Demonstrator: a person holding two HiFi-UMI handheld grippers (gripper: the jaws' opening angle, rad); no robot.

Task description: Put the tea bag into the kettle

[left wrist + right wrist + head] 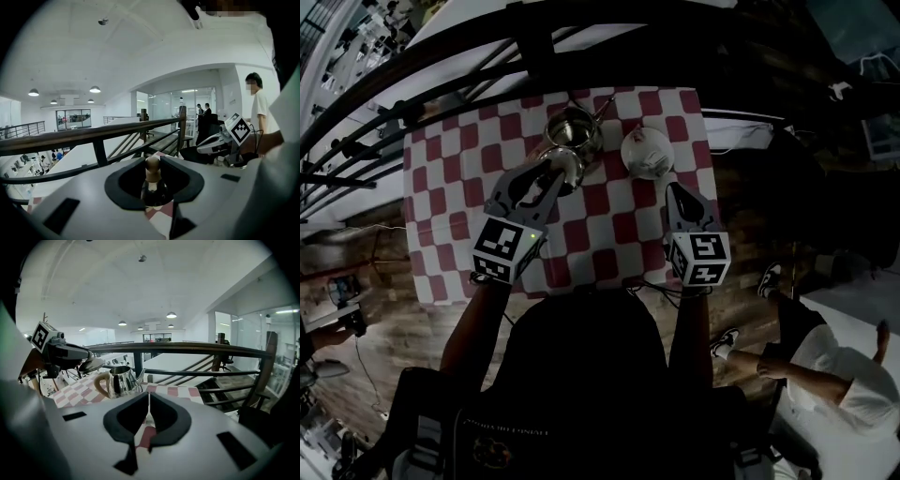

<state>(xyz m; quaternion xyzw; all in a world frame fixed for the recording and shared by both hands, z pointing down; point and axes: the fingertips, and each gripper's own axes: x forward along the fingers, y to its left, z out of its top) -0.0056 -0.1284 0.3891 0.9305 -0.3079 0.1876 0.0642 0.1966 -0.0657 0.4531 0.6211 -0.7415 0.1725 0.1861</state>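
Kettle [121, 380] upright, spout toward railing [197, 349]; left fingers [118, 190] holding lid [563, 165], right fingers [130, 420] together.

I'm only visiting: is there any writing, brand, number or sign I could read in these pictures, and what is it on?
No text here can be read.
The left marker cube and the right marker cube: black-and-white square patterns only, no letters.
Pale print on the person's dark top: too small and dim to read.

On 1 red-and-white checked table [619, 234]: 1 steel kettle [121, 381] and 1 white cup [646, 152]. 1 kettle lid [152, 168]. 2 grippers: 1 left gripper [153, 185], 1 right gripper [149, 416].
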